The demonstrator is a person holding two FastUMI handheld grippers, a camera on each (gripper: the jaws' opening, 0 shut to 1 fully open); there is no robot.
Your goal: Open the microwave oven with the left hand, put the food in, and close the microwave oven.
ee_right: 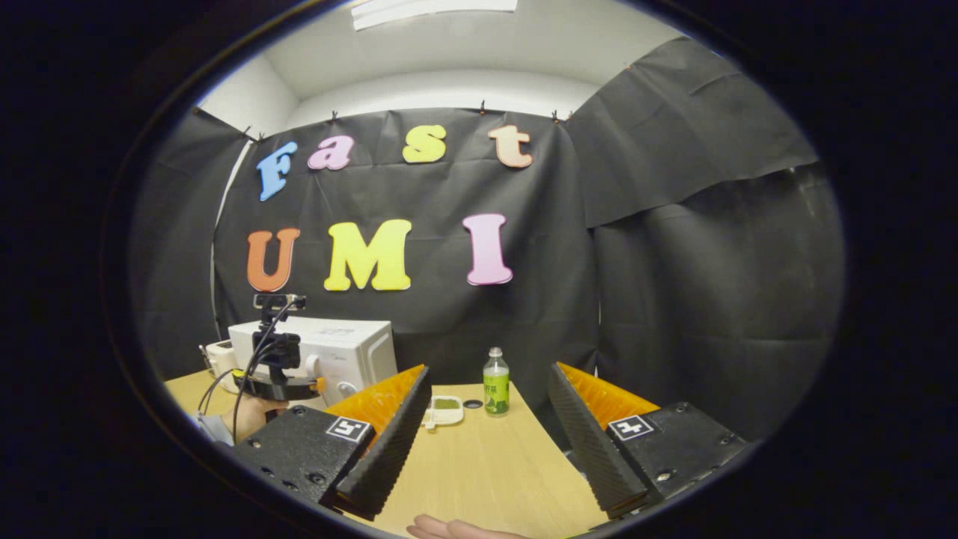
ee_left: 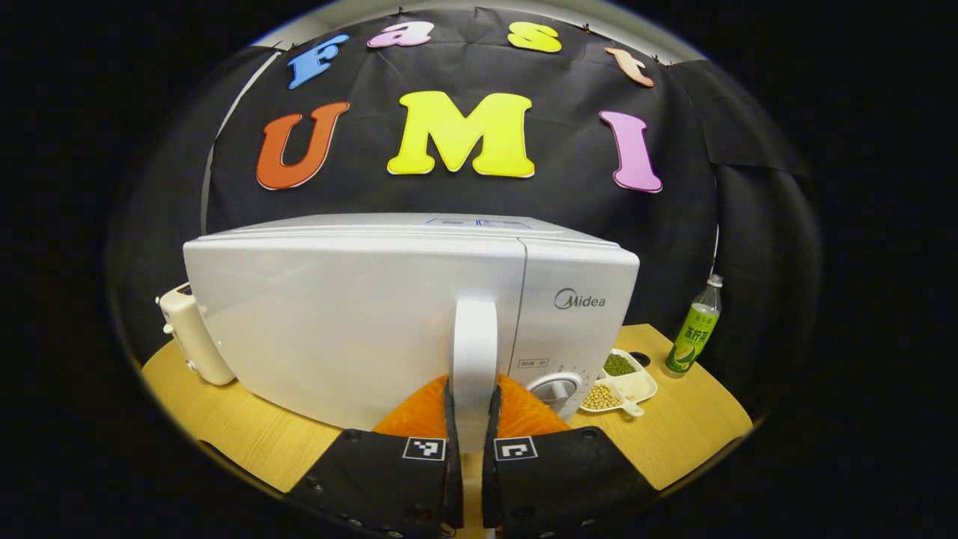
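Observation:
In the left gripper view the white microwave [ee_left: 359,322] stands right in front of me on the wooden table [ee_left: 247,434]. My left gripper [ee_left: 473,423] is shut on the microwave's upright white door handle [ee_left: 474,344], one finger on each side. The door looks closed or barely ajar; I cannot tell which. The food, a white divided dish [ee_left: 621,382] of beans, lies right of the microwave. In the right gripper view my right gripper [ee_right: 486,449] hangs open over the table with nothing between its fingers. Farther left are the microwave [ee_right: 352,352], the left gripper [ee_right: 318,383] at the microwave's front, and the dish [ee_right: 445,408].
A green-labelled bottle [ee_left: 696,329] stands at the table's right rear, and again as the bottle [ee_right: 495,393] beside the dish. A cream appliance [ee_left: 191,337] sits left of the microwave. A small dark disc [ee_right: 472,403] lies by the dish. A person's fingertips [ee_right: 449,528] show at the bottom edge.

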